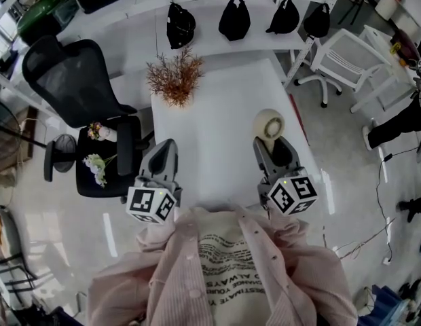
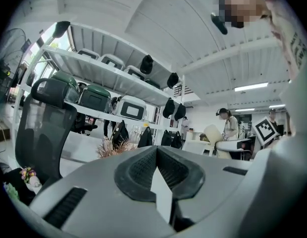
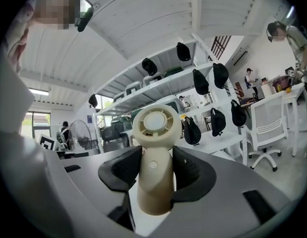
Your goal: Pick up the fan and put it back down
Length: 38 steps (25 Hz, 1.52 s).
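A cream hand-held fan stands upright above the white table, with its round head on top. My right gripper is shut on it. In the right gripper view the black pads press on both sides of the fan's handle. My left gripper hangs over the table's left part with nothing in it. Its jaws meet at the tips in the left gripper view. That view also shows the fan's head off to the right.
A dried brown plant stands at the table's far left. Left of the table, a black office chair carries small flowers. Black bags hang along the shelf behind. A white chair is at the right.
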Available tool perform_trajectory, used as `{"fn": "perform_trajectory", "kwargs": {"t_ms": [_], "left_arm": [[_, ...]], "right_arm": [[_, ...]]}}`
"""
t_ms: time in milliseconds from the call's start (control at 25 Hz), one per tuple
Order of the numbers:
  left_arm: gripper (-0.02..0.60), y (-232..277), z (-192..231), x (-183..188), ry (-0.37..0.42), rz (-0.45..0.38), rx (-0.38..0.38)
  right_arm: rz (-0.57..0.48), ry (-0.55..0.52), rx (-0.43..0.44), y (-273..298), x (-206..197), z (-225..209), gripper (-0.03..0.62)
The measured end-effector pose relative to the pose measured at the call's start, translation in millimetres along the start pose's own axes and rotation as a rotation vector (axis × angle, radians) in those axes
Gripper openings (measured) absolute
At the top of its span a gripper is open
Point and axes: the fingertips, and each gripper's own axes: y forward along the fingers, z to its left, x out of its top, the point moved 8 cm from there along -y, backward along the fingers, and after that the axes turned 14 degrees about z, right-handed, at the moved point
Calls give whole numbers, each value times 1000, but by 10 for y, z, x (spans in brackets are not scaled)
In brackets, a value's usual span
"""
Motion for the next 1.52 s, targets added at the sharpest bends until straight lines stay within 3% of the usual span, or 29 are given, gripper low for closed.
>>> {"fn": "perform_trajectory", "kwargs": {"t_ms": [320, 760, 1520], "left_arm": [[2, -99, 26, 57, 27, -15, 44], [2, 25, -16, 5, 50, 22, 25], [2, 656, -2, -595, -5, 250, -34]], "right_arm": [[-40, 27, -23, -138, 26, -59, 186], [-16, 39, -20, -97, -21, -117, 186], [259, 87, -79, 500, -742, -516, 186]]}}
